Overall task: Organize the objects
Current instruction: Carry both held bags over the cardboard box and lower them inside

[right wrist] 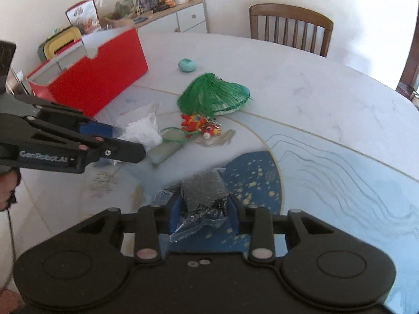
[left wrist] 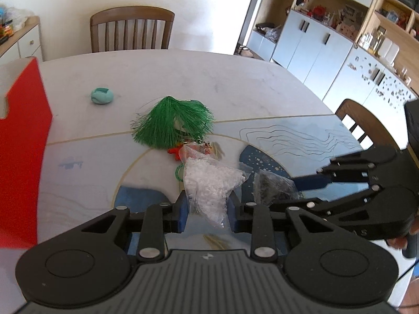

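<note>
My left gripper (left wrist: 208, 206) is shut on a clear bag of white beads (left wrist: 209, 183), held just above the table; it also shows in the right wrist view (right wrist: 142, 128). My right gripper (right wrist: 204, 209) is shut on a clear bag of dark beads (right wrist: 204, 191), seen in the left wrist view (left wrist: 272, 183) to the right of the white bag. A green tassel (left wrist: 172, 123) lies mid-table, with a red charm (right wrist: 199, 125) and a pale green pouch (right wrist: 165, 151) near it. A teal round object (left wrist: 102, 96) lies farther back.
A red open box (right wrist: 99, 81) stands at the table's left side (left wrist: 23, 141). Wooden chairs (left wrist: 131, 30) stand at the far edge and at the right (left wrist: 358, 123). A sideboard with clutter (right wrist: 157, 7) and white cabinets (left wrist: 314, 49) line the walls.
</note>
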Available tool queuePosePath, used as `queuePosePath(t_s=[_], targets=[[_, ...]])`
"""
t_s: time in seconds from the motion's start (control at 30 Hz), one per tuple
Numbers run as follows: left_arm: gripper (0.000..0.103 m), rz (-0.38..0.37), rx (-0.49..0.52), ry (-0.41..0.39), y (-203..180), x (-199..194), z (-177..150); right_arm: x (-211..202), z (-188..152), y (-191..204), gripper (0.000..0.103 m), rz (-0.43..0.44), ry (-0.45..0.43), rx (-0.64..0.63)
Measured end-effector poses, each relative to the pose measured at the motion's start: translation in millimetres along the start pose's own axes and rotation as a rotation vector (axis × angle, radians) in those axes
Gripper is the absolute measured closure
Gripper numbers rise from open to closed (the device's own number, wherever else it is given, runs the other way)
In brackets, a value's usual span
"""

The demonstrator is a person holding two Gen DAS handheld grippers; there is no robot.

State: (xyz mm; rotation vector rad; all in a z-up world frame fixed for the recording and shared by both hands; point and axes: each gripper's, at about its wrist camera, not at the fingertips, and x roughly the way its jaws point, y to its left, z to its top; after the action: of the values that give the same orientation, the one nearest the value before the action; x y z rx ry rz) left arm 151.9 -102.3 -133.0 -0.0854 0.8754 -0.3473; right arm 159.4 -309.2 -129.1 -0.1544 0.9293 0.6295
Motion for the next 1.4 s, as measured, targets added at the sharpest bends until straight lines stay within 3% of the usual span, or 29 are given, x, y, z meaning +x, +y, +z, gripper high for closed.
queuePosePath(t_s=[0.17, 0.6, 1.07, 1.4], targets=[[0.074, -0.005, -0.035, -0.038, 0, -32, -2, -25, 0, 23, 0.068, -0.027, -0.035, 0.031], [0.074, 0.087, -0.06, -0.111, 32, -102, -3, -62, 38, 83, 0.068, -0.077, -0.182, 0.09], [0.074, 0.153, -0.098, -0.208, 104, -170, 4, -41, 97, 173, 0.068, -0.047, -0.248, 0.018], [0.074, 0.226, -0.144, -0.209, 162, -186, 12, -3, 141, 226, 0.068, -0.038, -0.247, -0.004]])
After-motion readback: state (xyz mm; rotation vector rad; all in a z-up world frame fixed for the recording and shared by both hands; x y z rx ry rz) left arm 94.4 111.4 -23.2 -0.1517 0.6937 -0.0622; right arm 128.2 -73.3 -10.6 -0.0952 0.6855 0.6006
